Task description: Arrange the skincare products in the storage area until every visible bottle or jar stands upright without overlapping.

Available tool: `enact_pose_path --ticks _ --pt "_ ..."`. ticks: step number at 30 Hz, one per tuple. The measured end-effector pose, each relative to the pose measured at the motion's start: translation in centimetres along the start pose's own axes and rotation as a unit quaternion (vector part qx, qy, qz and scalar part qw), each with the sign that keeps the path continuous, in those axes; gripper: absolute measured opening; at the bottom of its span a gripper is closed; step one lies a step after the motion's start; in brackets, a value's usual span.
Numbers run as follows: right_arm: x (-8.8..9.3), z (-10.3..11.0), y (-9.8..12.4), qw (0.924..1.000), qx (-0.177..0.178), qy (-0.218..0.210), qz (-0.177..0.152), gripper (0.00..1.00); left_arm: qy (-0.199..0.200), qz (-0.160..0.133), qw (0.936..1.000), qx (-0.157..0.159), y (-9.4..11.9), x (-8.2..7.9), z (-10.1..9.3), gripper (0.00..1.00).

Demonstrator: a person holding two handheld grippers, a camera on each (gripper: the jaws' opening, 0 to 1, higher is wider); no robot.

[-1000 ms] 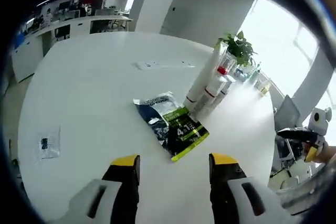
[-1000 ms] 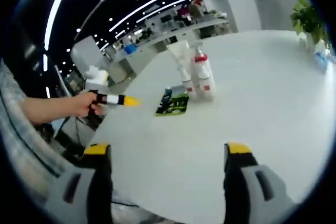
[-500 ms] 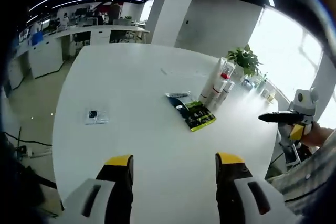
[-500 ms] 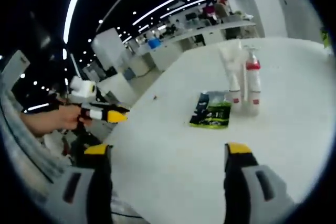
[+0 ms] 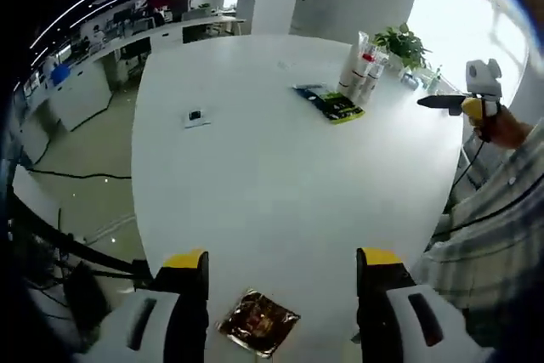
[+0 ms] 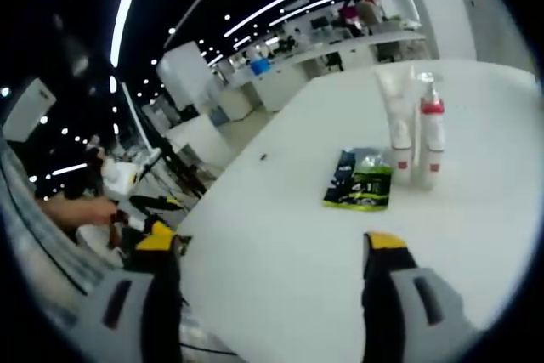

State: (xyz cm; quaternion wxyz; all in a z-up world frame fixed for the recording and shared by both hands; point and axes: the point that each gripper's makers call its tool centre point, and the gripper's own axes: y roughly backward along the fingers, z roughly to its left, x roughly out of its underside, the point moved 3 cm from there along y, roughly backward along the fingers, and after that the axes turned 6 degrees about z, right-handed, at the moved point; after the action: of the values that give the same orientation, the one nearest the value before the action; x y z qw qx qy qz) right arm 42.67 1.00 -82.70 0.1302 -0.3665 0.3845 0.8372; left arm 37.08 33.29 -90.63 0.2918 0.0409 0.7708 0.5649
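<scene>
Right claw [image 6: 265,265]: jaws apart, empty; nearer arm. Ahead, slightly right, well apart on table [image 6: 280,210]: green sachet [image 6: 360,186] lying flat, long axis running away from claw. Just beyond, touching: white tube [image 6: 396,129], red-collared pump bottle [image 6: 431,133], upright. Left claw [image 5: 282,268]: apart, empty, far off.

White table [image 5: 255,167]: 2 upright bottles [image 6: 416,138], green sachet [image 6: 364,184], brown packet [image 5: 259,323], small card [image 5: 196,116].
</scene>
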Motion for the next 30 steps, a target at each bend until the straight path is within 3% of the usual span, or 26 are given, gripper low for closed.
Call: enact_pose_path --ticks 1,4,8,10,16,20,21,23,27,30 --pt "0.1 0.0 0.0 1.0000 -0.001 -0.001 0.000 0.86 -0.003 0.006 1.0000 0.002 0.0 0.3 0.0 0.73" --pt "0.9 -0.2 0.4 0.9999 0.003 -0.003 0.010 0.85 -0.056 0.067 0.9961 -0.013 -0.2 2.7 1.1 0.73" --pt "1.3 -0.2 0.6 0.9998 0.004 -0.003 0.017 0.84 -0.113 0.091 0.9893 -0.015 -0.5 3.6 1.0 0.71" --pt "1.2 -0.2 0.7 0.9999 0.004 -0.005 0.014 0.84 -0.167 0.116 0.9786 -0.031 -0.6 4.1 1.4 0.66" --pt "1.4 0.2 0.4 0.9998 0.002 -0.005 0.019 0.84 -0.240 0.161 0.9570 -0.030 -2.1 5.3 1.9 0.60" --pt "1.0 1.0 0.3 0.9999 -0.006 0.001 0.016 0.84 -0.300 0.226 0.9249 -0.056 -2.4 6.5 2.7 0.57" --pt "0.9 1.2 0.3 0.9998 -0.009 0.003 0.015 0.84 -0.281 0.202 0.9373 -0.041 -2.5 6.0 2.1 0.55" --pt "0.9 1.7 0.4 0.9997 -0.011 0.012 0.016 0.84 -0.279 0.219 0.9338 -0.042 -2.5 6.0 2.4 0.55" --pt "1.4 2.3 0.6 0.9995 -0.017 0.012 0.023 0.83 -0.261 0.235 0.9356 -0.037 -2.5 6.0 2.5 0.55" --pt "1.8 3.4 1.0 0.9987 -0.026 0.023 0.036 0.83 -0.264 0.241 0.9333 -0.040 -2.5 6.0 2.4 0.55"
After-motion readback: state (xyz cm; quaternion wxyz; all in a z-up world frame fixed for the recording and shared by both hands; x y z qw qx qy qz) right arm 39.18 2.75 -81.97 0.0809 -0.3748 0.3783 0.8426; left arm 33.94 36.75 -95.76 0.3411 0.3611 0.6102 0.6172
